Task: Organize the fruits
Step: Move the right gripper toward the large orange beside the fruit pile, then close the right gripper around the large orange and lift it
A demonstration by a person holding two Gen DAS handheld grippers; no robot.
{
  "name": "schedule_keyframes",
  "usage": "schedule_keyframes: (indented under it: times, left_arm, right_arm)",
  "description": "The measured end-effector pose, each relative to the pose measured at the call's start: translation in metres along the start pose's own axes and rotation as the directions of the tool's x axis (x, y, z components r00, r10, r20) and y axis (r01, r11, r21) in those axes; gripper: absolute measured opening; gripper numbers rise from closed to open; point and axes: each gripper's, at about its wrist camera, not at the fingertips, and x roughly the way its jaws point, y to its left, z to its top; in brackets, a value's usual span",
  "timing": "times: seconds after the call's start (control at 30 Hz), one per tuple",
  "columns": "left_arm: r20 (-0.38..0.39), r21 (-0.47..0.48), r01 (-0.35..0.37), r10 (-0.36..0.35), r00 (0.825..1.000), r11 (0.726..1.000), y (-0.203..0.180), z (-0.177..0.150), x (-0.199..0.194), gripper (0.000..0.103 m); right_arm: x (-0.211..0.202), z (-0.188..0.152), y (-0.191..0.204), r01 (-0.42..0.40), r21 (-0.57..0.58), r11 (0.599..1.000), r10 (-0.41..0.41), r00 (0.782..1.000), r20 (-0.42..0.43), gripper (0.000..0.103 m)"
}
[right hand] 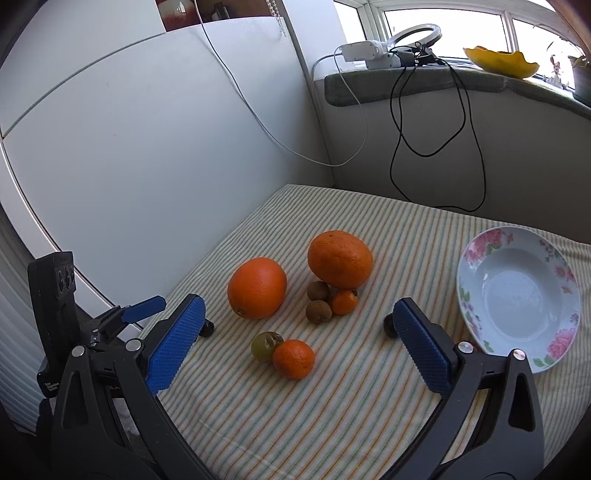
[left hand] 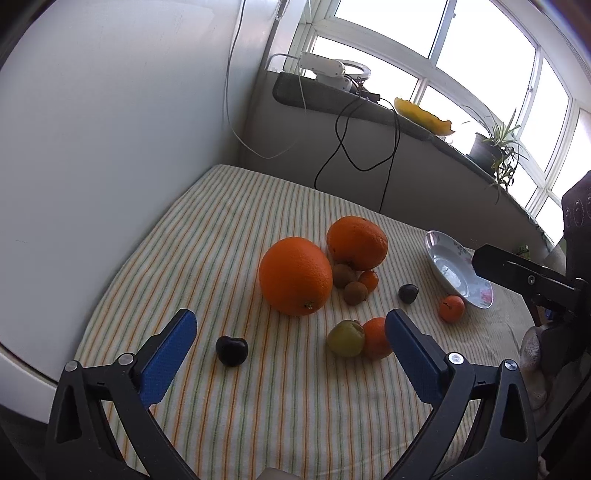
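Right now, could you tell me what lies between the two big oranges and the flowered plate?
In the right wrist view, only bare striped cloth lies between the oranges and the plate.

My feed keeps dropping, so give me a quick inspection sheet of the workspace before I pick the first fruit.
Surface: striped cloth, flat.
Job's things: two large oranges touching neither each other nor the floral plate, which holds no fruit; small fruits scattered, including two dark plums.
Clutter: nothing seen on the cloth.
Grippers: left gripper and right gripper, jaws open, holding nothing.
Cables: black cable and white cable hang off the sill behind the cloth.
Surroundings: windowsill, ring light, yellow dish.
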Motion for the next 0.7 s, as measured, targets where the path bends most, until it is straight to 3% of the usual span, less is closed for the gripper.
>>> schedule_keyframes:
  times: [0.13,0.47,0.7]
  left_arm:
    - [-0.011,-0.023,0.03,-0.03,0.999,0.999,0.006,0.003,0.008,0.1]
    - [-0.053,-0.065,0.102,-0.106,0.993,0.993,0.015,0.003,0.03,0.091]
    - [-0.064,-0.097,0.133,-0.14,0.988,0.986,0.021,0.004,0.04,0.091]
  right_arm:
    - [0.019,0.004,0.006,-0.044,0.012,0.999,0.044,0.998,-0.036,0.101]
    - [0.072,0.01,0.008,-0.141,0.086,0.986,0.153,0.977,-0.149,0.077]
    - [0.097,0.017,0.006,-0.168,0.13,0.977,0.191,0.962,-0.195,0.075]
